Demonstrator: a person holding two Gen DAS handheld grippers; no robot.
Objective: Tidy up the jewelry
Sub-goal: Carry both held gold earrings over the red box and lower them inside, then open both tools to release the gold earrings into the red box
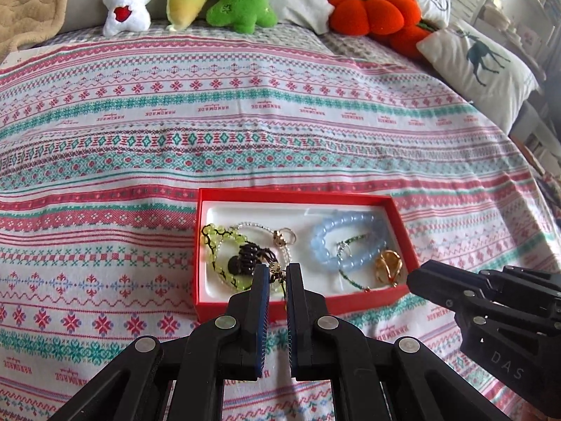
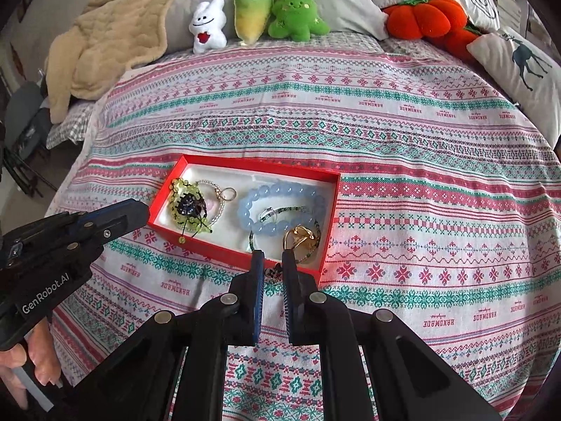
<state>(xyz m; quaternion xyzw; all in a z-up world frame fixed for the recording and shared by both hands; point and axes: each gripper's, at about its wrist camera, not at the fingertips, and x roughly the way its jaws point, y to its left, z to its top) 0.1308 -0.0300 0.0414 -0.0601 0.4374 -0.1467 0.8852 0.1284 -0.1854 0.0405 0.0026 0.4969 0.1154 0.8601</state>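
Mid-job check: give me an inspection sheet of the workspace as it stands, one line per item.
Surface: bed under a patterned bedspread.
Job's things: red box holding a blue bead bracelet, a green bead bracelet, a clear bead strand, a gold ring and a thin green chain.
Clutter: nothing seen beside the box.
Grippers: left tongs shut, right tongs shut; both near the box's front edge; whether either holds anything cannot be told.
Cables: nothing seen.
Surroundings: plush toys, orange pumpkin cushion, deer pillow, beige blanket.
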